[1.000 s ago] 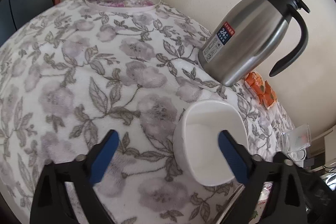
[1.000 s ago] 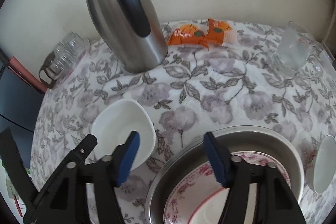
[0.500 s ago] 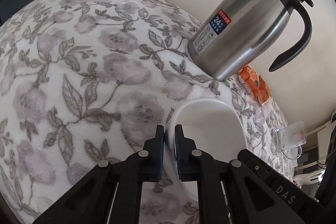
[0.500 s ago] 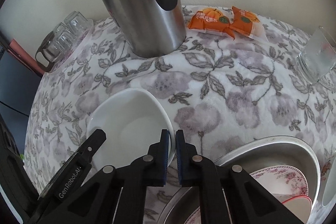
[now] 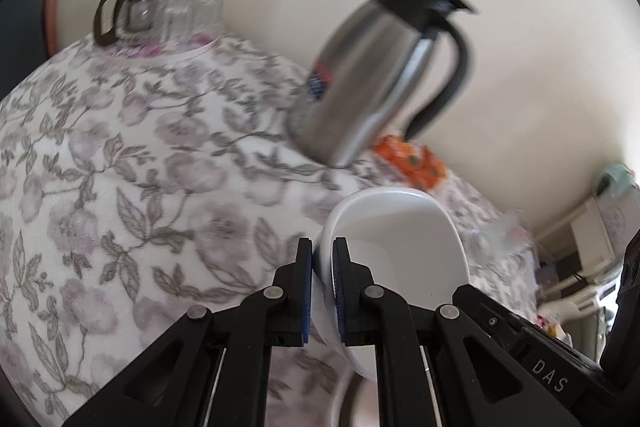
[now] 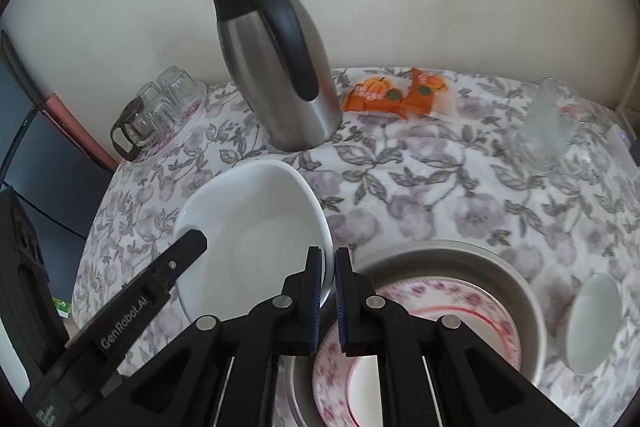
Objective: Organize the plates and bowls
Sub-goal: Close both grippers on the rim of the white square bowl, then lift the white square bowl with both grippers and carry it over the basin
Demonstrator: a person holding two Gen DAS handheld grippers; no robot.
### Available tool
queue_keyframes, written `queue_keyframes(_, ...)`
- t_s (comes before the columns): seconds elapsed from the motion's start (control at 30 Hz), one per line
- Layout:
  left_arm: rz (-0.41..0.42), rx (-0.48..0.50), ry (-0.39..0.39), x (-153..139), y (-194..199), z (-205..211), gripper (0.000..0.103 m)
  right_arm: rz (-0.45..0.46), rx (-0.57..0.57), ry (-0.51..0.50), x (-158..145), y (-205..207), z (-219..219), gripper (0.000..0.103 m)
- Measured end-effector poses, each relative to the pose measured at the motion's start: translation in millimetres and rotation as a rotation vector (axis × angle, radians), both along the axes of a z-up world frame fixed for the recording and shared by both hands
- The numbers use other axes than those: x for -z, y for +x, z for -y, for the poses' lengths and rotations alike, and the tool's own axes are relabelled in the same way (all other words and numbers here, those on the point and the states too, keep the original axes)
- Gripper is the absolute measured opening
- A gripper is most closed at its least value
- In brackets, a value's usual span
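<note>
A white bowl point(image 5: 400, 259) point(image 6: 256, 223) hangs tilted above the floral tablecloth, held by both grippers. My left gripper point(image 5: 322, 261) is shut on the bowl's left rim. My right gripper point(image 6: 328, 267) is shut on its right rim. One finger point(image 6: 188, 243) of the left gripper shows over the bowl's near-left edge in the right wrist view. Below the right gripper a metal basin point(image 6: 460, 255) holds a pink floral plate point(image 6: 432, 291). A small white bowl point(image 6: 588, 323) lies on the cloth right of the basin.
A steel thermos jug point(image 6: 280, 67) point(image 5: 372, 75) stands behind the bowl. Orange snack packets point(image 6: 396, 93) lie to its right. A tray of glass cups point(image 6: 160, 107) sits at the back left, a glass pitcher point(image 6: 548, 123) at the back right. The table's left edge drops off near the cups.
Both grippers went from open beside the bowl to shut on its opposite rims. Since then they have risen together, and the bowl has lifted off the cloth.
</note>
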State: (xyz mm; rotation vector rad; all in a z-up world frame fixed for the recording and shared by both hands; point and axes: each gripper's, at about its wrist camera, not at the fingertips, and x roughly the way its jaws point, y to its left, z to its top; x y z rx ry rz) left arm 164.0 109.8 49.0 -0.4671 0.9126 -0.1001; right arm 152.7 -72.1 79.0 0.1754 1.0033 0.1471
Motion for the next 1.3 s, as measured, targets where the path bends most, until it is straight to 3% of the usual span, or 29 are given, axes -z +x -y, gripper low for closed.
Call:
queue_keyframes(0.2,0.023,0.077,0.000,-22,-20,27,0.010,0.028,0.027,0.007,-18,-36,30,0.008)
queue_keyframes(0.37,0.040,0.121,0.046,-34,-38,54,0.010,0.042,0.064,-0.014,-21,-60,51,0.008)
queue_keyframes(0.73,0.006,0.214,0.092,-26,-53,99,0.010,0.014,0.146,0.044,-2,-90,94,0.009)
queue_keyframes(0.93,-0.019,0.241,0.082,-14,-51,107,0.010,0.015,0.162,0.049,9,-97,99,0.010)
queue_keyframes(1.3,-0.025,0.264,0.142,-18,-56,115,0.010,0.000,0.178,0.053,20,-105,100,0.010)
